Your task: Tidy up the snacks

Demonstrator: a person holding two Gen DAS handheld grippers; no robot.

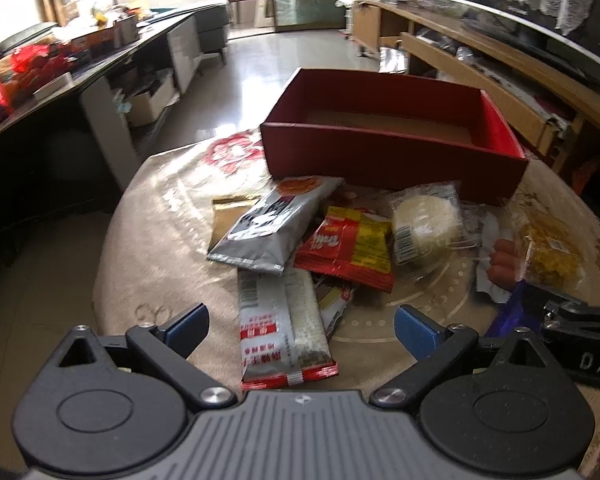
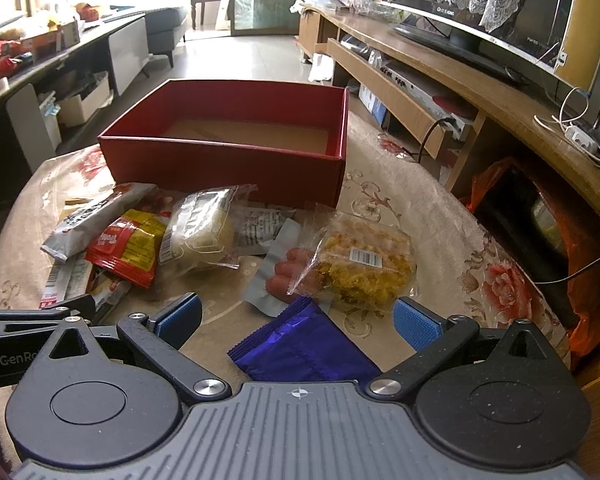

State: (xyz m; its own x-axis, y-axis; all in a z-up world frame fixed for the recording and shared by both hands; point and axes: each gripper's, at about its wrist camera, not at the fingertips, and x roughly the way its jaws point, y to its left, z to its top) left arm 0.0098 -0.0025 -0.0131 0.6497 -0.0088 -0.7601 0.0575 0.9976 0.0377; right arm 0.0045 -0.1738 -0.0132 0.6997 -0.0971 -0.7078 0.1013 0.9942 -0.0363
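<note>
Hovering, both jaws wide; red box (image 2: 228, 168) empty.

Matt red cardboard box (image 2: 228, 168); glossy purple foil packet (image 2: 304, 350); patterned cloth table cover (image 2: 432, 216).

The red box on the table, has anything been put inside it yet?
No, the red box shows only its bare brown cardboard floor, and the snack packets all lie on the tablecloth in front of it.
</note>
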